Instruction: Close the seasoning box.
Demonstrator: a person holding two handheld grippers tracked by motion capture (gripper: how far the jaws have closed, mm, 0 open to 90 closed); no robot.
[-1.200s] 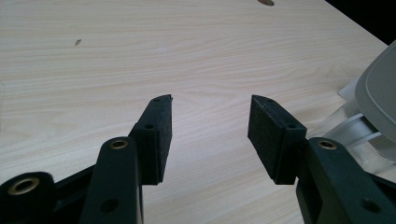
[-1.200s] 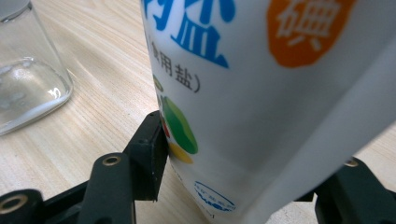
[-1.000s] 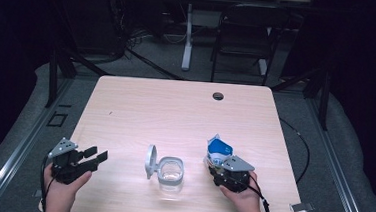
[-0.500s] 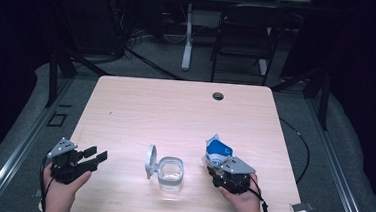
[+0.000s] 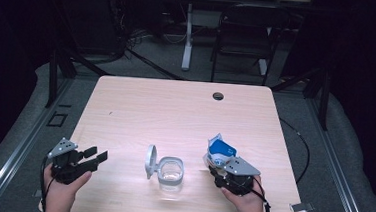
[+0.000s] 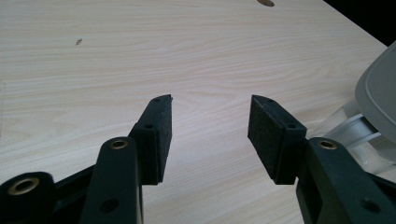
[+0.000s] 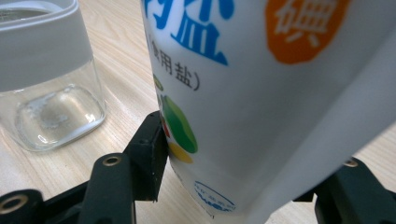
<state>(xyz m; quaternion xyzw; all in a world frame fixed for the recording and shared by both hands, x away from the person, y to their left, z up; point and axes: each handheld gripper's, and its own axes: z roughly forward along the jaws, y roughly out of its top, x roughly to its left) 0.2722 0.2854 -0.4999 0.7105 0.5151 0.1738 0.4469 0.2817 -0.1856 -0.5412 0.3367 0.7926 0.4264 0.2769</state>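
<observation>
Right gripper (image 5: 220,164) clamped on salt bag (image 5: 220,149), jar (image 5: 170,171) lid open; pour not started. Left gripper (image 5: 93,157) jaws apart, idle on bench (image 5: 175,110).

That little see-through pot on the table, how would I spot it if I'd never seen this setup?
Start at the pale wooden table and look along its near edge, midway between the two hands. There stands a small clear jar with a white collar and a grey lid flipped open to its left. Unlike the white and blue salt bag beside it, you can see straight through it.
</observation>
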